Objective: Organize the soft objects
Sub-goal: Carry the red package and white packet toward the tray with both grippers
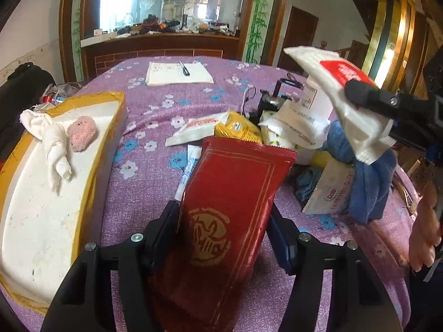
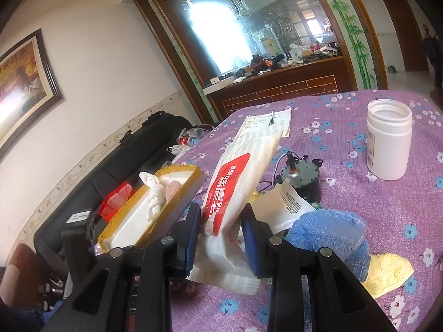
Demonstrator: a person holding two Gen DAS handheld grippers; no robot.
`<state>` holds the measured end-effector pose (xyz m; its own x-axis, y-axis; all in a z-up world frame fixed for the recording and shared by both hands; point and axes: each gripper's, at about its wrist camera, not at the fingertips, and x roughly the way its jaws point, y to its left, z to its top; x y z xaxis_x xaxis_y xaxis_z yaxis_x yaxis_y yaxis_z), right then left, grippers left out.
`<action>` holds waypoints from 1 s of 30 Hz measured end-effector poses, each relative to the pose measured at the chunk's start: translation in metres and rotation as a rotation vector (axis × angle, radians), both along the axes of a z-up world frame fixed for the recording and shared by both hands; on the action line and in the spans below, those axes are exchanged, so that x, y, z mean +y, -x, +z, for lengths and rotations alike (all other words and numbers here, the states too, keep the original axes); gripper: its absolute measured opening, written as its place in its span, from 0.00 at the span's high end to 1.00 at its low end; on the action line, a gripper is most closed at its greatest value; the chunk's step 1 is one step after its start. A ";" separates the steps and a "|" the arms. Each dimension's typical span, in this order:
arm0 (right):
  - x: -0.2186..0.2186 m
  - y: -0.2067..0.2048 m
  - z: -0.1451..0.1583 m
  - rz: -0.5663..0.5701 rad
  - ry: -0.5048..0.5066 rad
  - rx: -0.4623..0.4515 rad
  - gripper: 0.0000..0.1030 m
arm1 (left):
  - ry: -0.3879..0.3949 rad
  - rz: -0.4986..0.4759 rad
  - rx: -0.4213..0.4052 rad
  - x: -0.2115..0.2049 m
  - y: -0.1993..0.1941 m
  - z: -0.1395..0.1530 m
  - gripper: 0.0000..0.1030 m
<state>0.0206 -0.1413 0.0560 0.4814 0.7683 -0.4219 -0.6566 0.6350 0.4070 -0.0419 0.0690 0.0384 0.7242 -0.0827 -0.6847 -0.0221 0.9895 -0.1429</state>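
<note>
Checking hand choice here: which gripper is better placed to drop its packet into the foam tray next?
Left, probably. The left gripper holds the red packet right beside the foam tray; the right gripper, shut on the white packet, sits farther over the pile.

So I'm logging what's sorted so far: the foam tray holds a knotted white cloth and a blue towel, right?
Not quite. Beside the knotted white cloth in the foam tray lies a small pink plush, not a blue towel. The blue towel is still in the pile on the table, as the left wrist view shows.
</note>
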 end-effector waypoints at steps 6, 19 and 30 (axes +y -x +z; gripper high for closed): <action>-0.001 0.002 0.004 -0.009 -0.006 -0.020 0.68 | -0.008 0.020 -0.032 0.000 0.007 0.004 0.42; 0.001 -0.002 0.001 -0.008 -0.005 0.001 0.68 | -0.005 0.009 -0.033 0.000 0.006 0.004 0.42; 0.003 -0.004 -0.002 -0.015 -0.006 0.009 0.68 | 0.157 0.027 -0.030 0.023 0.009 0.007 0.42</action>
<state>0.0248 -0.1387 0.0541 0.4891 0.7638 -0.4213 -0.6437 0.6419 0.4166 -0.0510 0.0925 0.0459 0.7478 -0.1672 -0.6426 -0.0421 0.9539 -0.2972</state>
